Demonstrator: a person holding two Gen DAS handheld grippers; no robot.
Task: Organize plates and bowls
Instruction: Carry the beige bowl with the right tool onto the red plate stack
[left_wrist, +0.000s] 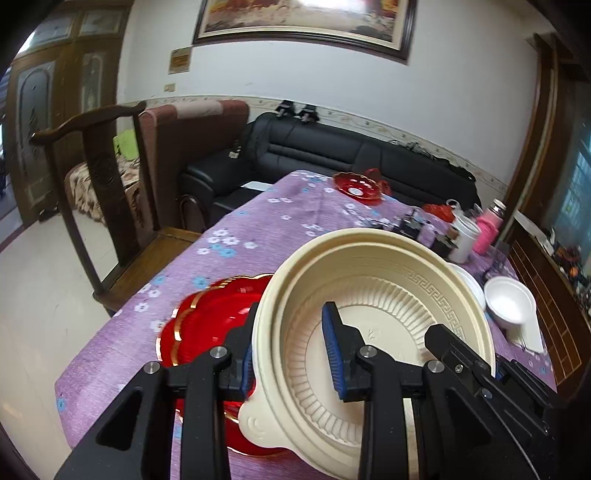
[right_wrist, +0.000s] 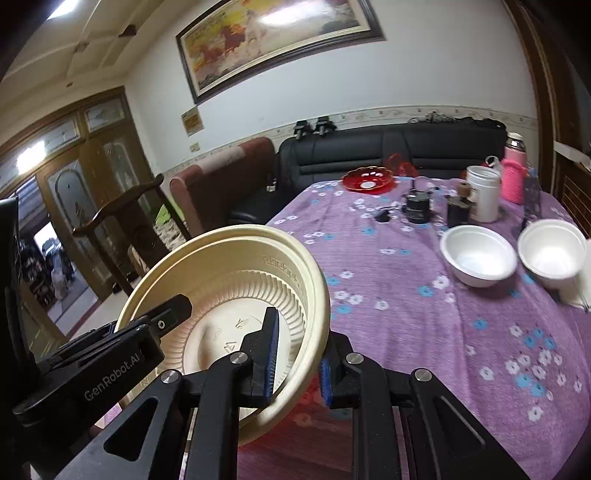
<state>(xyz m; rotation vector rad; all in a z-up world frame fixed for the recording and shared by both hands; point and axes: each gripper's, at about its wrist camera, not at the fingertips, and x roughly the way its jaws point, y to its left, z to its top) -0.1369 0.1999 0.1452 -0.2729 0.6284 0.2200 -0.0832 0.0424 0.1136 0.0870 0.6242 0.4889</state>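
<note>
Left wrist view: the left tongs (left_wrist: 291, 360) are clamped on the rim of a cream plastic bowl (left_wrist: 373, 295) with ribbed walls and a key-pattern band, held tilted above a glossy red scalloped plate (left_wrist: 207, 325) on the purple flowered worktop (left_wrist: 258, 221). The right tongs (right_wrist: 297, 363) pinch the opposite rim, angled downward. Two white foam bowls (right_wrist: 476, 254) sit well apart.

Purple floral table (right_wrist: 424, 325) bears white bowls (right_wrist: 478, 254), red plates (left_wrist: 210, 321).

Red plate (left_wrist: 207, 325) half hidden behind cream bowl (left_wrist: 369, 317); right white bowl (right_wrist: 552, 251) blurred, small table items unclear
</note>
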